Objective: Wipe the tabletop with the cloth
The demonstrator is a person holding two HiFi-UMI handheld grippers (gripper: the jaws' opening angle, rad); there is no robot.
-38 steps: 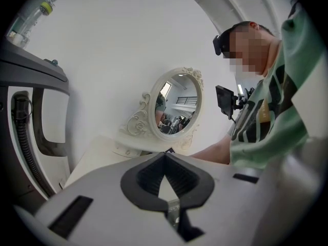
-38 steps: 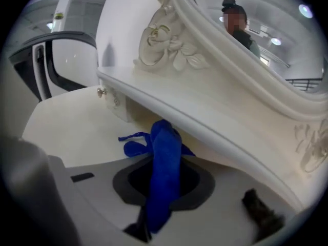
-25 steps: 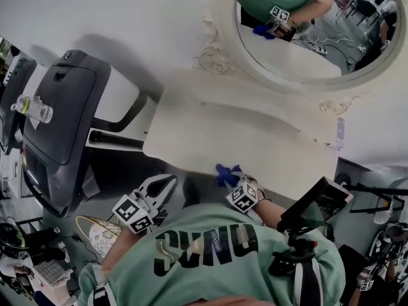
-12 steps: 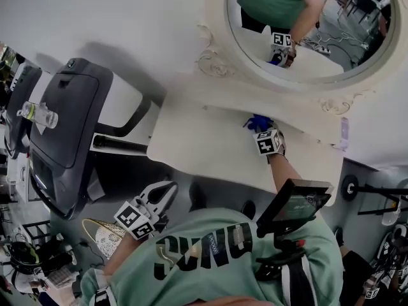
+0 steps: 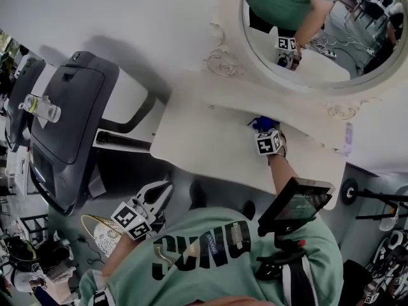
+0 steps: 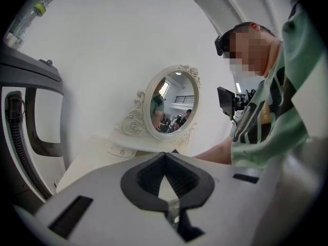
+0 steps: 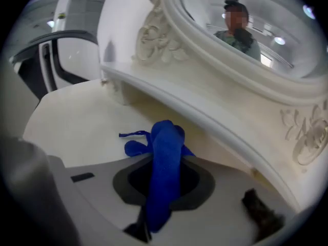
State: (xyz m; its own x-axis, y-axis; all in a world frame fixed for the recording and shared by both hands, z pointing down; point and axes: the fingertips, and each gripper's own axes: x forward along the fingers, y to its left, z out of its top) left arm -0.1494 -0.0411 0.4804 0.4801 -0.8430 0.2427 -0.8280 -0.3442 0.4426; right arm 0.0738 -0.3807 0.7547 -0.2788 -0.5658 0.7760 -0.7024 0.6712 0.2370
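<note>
since a second ago our right claw has travelled from the near edge of the cream counter across to its far side. it now sits just in front of the ledge under the oval mirror. its jaws are clamped on the blue cloth, which bunches out past the tips and lies on the counter close to that ledge. our left claw hangs off the counter's near side, well apart from the cloth, its jaws pressed together at the tips with nothing between them.
</note>
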